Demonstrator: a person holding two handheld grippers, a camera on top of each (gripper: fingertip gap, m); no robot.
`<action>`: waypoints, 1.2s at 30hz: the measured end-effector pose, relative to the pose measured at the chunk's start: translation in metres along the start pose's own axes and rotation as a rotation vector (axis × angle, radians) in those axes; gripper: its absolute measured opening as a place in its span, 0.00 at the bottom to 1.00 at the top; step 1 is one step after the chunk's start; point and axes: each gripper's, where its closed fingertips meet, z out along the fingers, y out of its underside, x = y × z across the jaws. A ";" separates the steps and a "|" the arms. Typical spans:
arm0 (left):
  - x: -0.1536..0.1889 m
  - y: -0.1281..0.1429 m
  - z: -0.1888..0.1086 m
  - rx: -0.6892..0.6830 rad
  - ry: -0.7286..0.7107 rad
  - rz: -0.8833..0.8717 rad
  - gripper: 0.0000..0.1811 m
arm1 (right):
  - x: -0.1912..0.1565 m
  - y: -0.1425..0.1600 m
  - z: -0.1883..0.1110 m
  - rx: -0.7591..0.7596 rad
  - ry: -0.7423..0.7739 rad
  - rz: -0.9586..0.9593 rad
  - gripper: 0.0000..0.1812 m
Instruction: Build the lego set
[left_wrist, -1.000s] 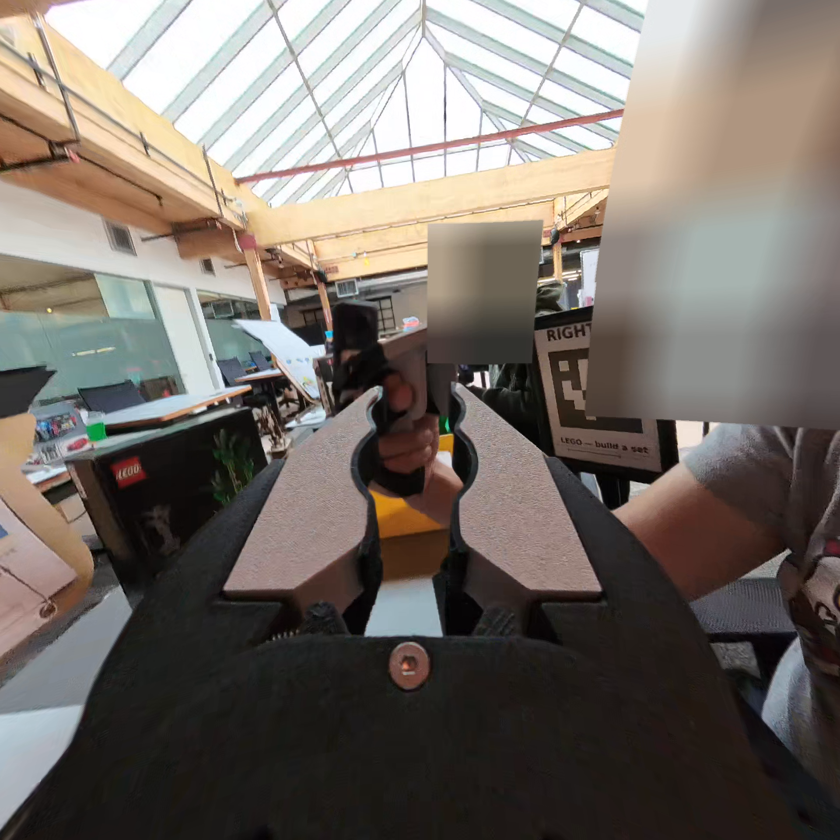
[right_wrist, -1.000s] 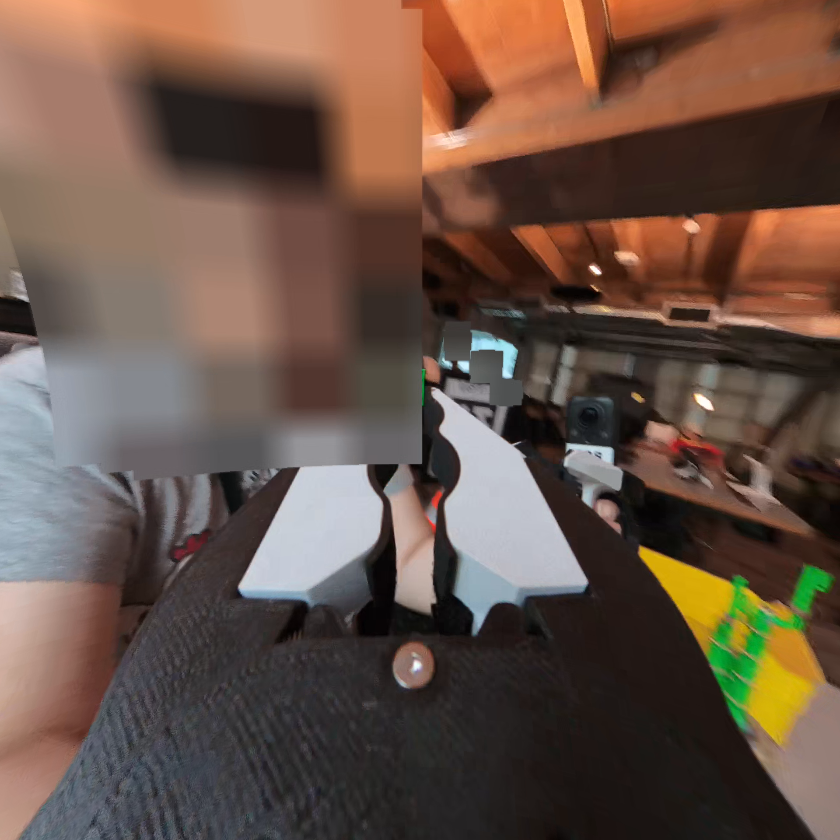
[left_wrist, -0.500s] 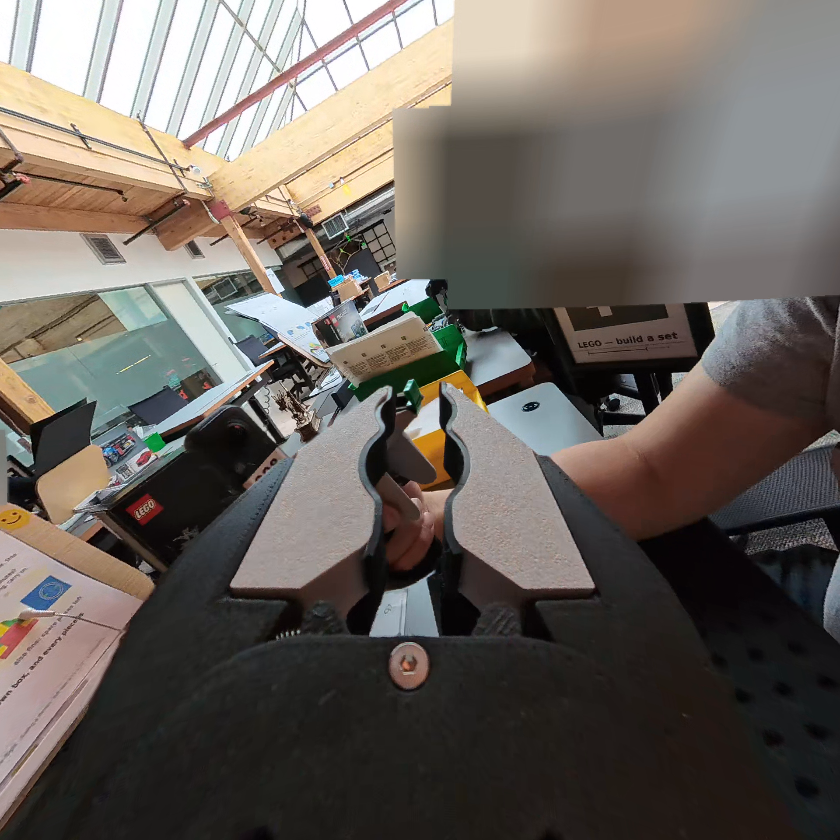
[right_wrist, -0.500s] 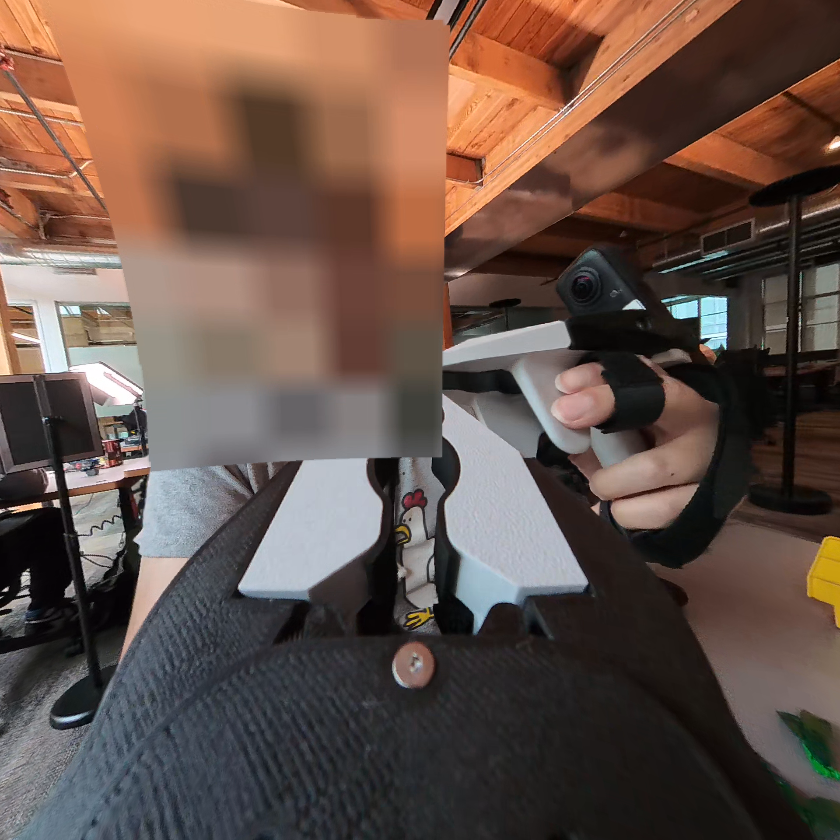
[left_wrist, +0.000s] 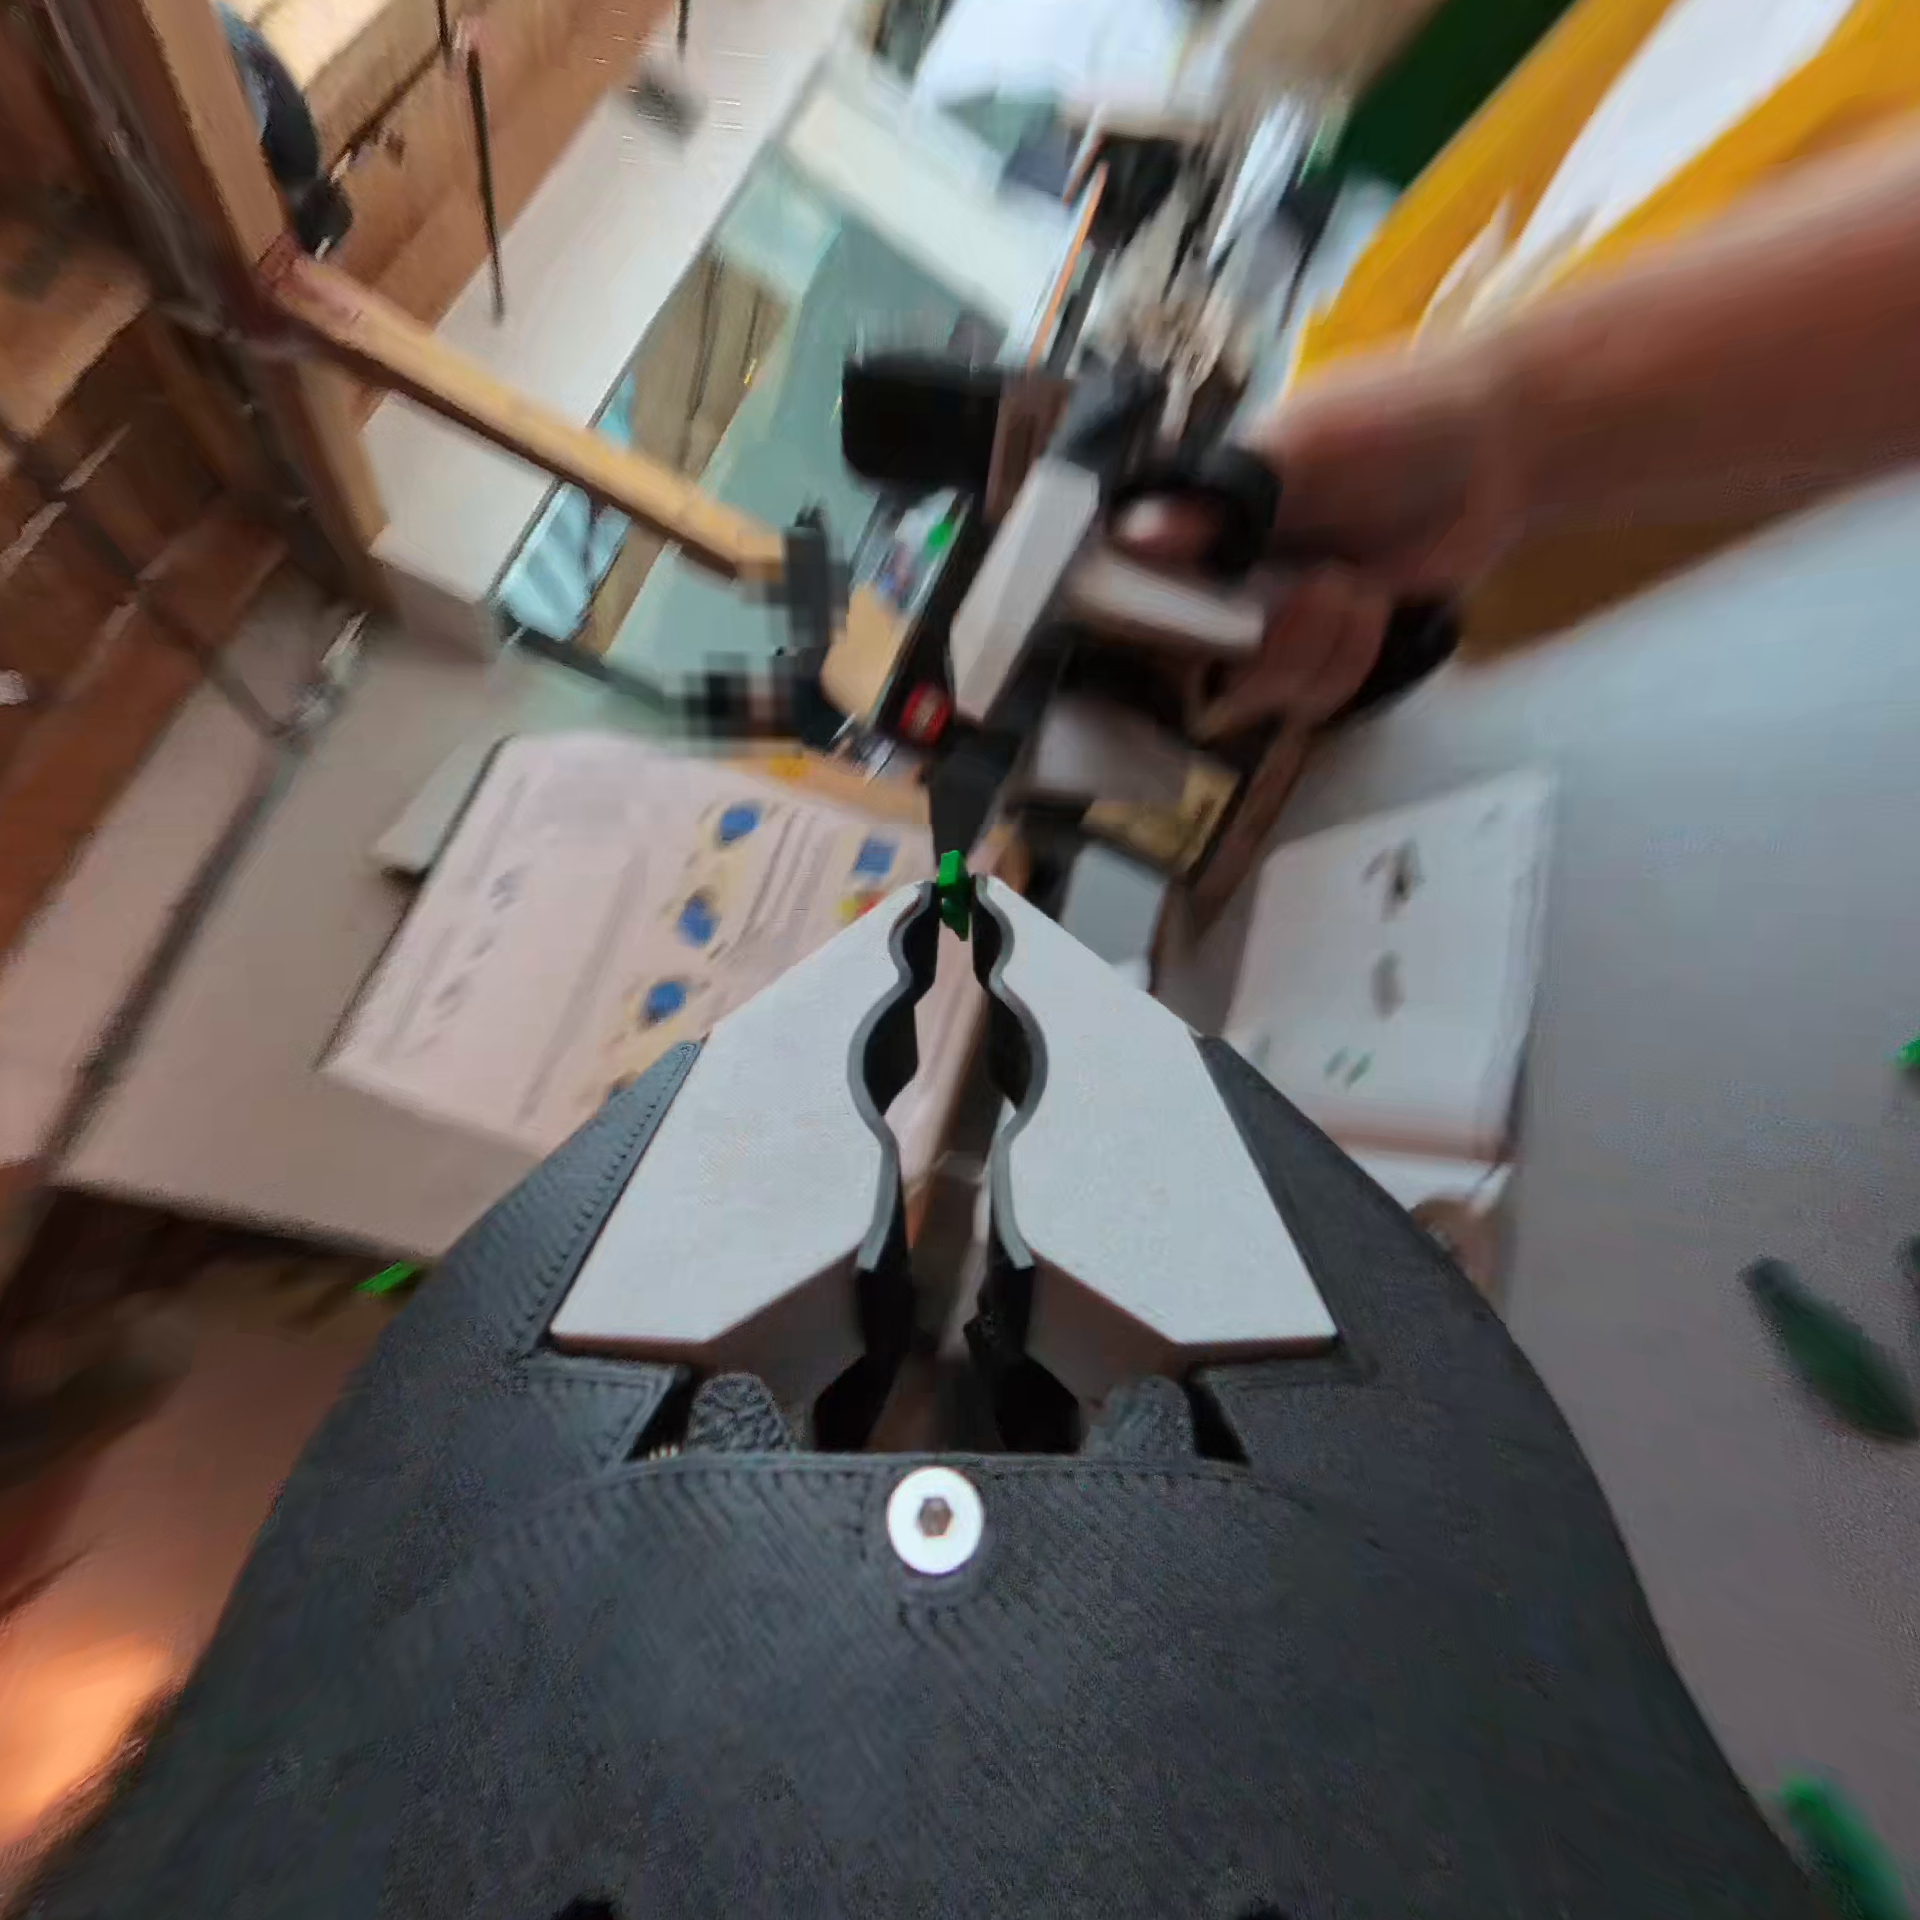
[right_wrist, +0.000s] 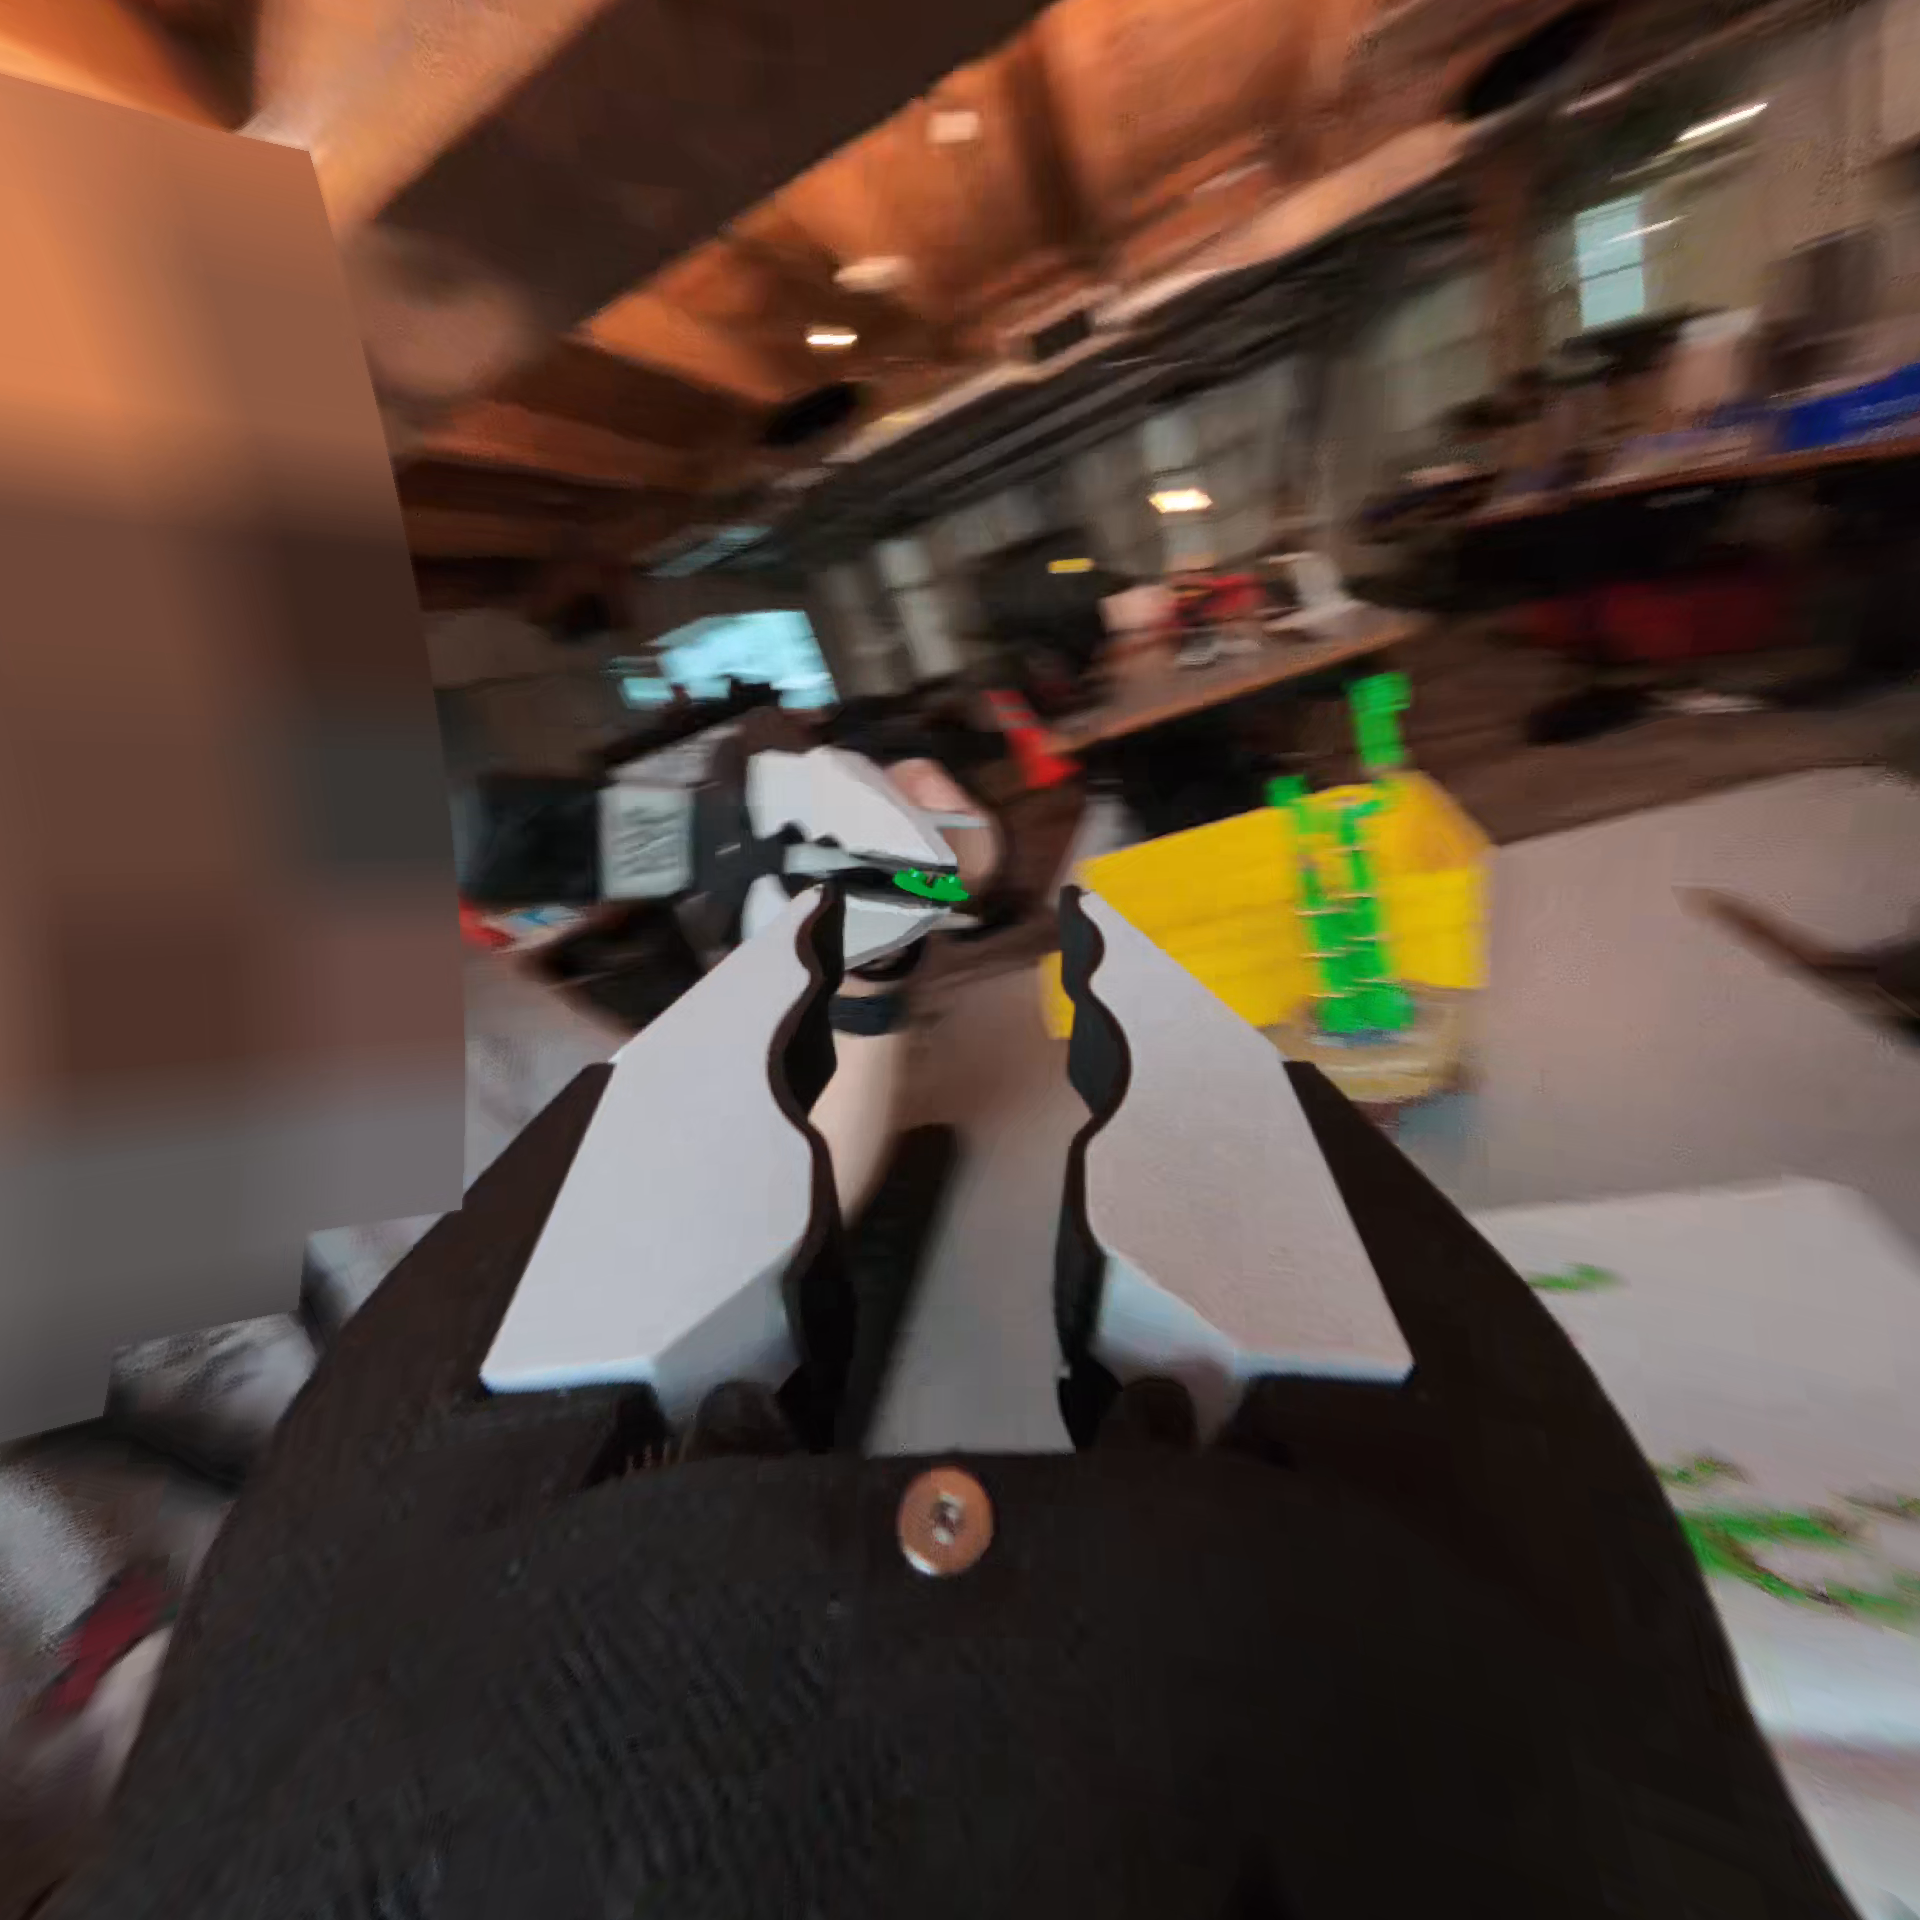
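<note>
My left gripper (left_wrist: 951, 914) is shut on a small green lego piece (left_wrist: 950, 883) that sticks out past its tips. The same gripper (right_wrist: 940, 883) shows in the right wrist view, lying sideways with the green piece (right_wrist: 928, 883) in it. My right gripper (right_wrist: 948, 909) is open and empty, its tips close in front of the left gripper's tips. It also shows, blurred, in the left wrist view (left_wrist: 1029, 582), held by a hand. A tall green lego build (right_wrist: 1351, 894) stands by a yellow box (right_wrist: 1174, 904) on the table.
Both views are motion-blurred. A printed instruction sheet (left_wrist: 644, 935) lies on the table at left and a white sheet (left_wrist: 1392, 977) at right. Loose green pieces (left_wrist: 1829, 1351) lie on the grey table. Another white sheet (right_wrist: 1683, 1340) carries green pieces (right_wrist: 1787, 1558). Left and right tips are no more than a few centimetres apart.
Both views have swung down from the ceiling towards the table. My right gripper has opened. The two grippers now point at each other, tips close.
</note>
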 end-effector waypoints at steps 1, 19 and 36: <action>-0.007 0.018 0.000 -0.130 -0.061 0.108 0.02 | 0.008 -0.010 -0.003 0.008 0.147 -0.085 0.24; -0.013 0.034 0.004 -0.324 -0.141 0.239 0.02 | 0.017 0.010 0.042 -0.255 0.638 -0.434 0.08; -0.007 0.011 0.001 -0.183 -0.127 0.253 0.02 | -0.001 0.011 0.033 -0.178 0.338 -0.250 0.04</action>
